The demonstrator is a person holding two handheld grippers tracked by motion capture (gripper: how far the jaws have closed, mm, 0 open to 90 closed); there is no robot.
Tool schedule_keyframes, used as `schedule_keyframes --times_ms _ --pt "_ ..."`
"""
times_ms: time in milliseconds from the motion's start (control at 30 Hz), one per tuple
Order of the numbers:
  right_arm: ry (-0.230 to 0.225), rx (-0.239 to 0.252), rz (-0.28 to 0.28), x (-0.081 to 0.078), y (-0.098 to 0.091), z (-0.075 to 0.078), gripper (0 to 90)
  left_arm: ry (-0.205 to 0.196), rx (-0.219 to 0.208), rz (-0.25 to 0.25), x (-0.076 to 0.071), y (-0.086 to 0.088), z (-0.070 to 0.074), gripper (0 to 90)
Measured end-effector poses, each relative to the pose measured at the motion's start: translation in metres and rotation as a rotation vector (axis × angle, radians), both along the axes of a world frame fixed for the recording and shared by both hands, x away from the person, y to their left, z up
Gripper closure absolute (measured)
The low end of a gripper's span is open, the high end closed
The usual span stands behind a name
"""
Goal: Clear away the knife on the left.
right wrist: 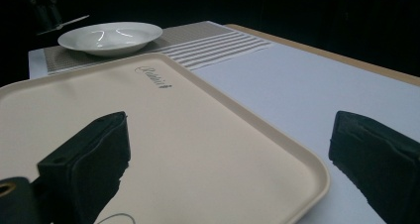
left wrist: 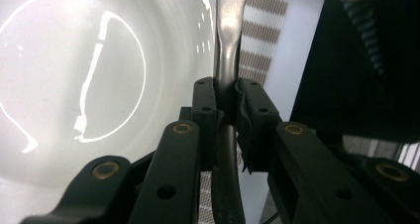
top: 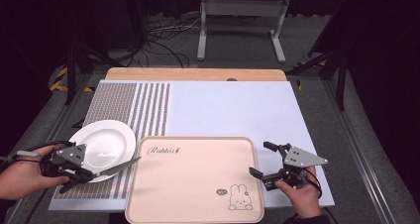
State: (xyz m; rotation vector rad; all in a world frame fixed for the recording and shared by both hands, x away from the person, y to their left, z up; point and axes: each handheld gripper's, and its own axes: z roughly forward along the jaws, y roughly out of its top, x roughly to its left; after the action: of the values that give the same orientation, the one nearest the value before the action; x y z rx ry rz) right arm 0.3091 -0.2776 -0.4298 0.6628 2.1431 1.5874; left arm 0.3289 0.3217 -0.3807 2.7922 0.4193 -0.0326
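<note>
My left gripper (top: 79, 174) clamped on knife (top: 116, 167) handle, blade over white plate (top: 101, 142) rim, tip pointing toward pink tray (top: 193, 184). Plate on striped mat (top: 148, 105). My right gripper (top: 265, 162) jaws wide apart, nothing held, straddling tray's right edge.

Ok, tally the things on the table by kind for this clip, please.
Plate: 1
Knife: 1, held in the left gripper
Tray: 1
Striped mat: 1
Total: 4
</note>
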Motion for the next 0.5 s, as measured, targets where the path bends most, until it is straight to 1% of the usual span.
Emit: schedule_keyframes --times_ms 33,67,133,167,200,233,300,367,400,433,500 --pt "0.0 0.0 0.0 0.0 0.0 0.0 3.4 0.0 0.0 0.0 0.0 0.0 0.0 79.5" --pt "-0.002 0.003 -0.002 0.0 -0.001 0.0 3.4 0.007 -0.001 0.014 0.001 -0.002 0.002 79.6" --pt "-0.003 0.005 -0.001 0.0 -0.001 0.0 3.4 0.025 -0.013 0.067 0.002 -0.008 0.006 79.6" --pt "-0.003 0.003 -0.002 0.0 -0.001 0.0 3.4 0.027 -0.014 0.086 0.003 -0.009 0.007 79.6" --pt "-0.003 0.003 -0.002 0.0 -0.001 0.0 3.4 0.027 -0.014 0.086 0.003 -0.009 0.007 79.6" --pt "-0.004 -0.001 -0.003 0.0 -0.002 0.0 3.4 0.035 -0.018 0.101 0.004 -0.011 0.008 79.6" --pt "-0.003 -0.003 -0.004 0.0 -0.002 0.0 3.4 0.048 -0.037 0.134 0.005 -0.014 0.01 79.6" --pt "-0.005 -0.001 -0.005 0.0 -0.002 0.001 3.4 0.054 -0.069 0.157 0.006 -0.018 0.013 79.6" --pt "-0.005 0.0 -0.005 0.0 -0.002 0.001 3.3 0.054 -0.069 0.157 0.006 -0.018 0.013 79.6" --pt "-0.005 0.002 -0.005 0.0 -0.002 0.001 3.4 0.063 -0.095 0.175 0.006 -0.023 0.017 79.6" --pt "-0.005 0.001 -0.006 0.0 -0.002 0.001 3.4 0.071 -0.101 0.194 0.006 -0.027 0.019 79.5"
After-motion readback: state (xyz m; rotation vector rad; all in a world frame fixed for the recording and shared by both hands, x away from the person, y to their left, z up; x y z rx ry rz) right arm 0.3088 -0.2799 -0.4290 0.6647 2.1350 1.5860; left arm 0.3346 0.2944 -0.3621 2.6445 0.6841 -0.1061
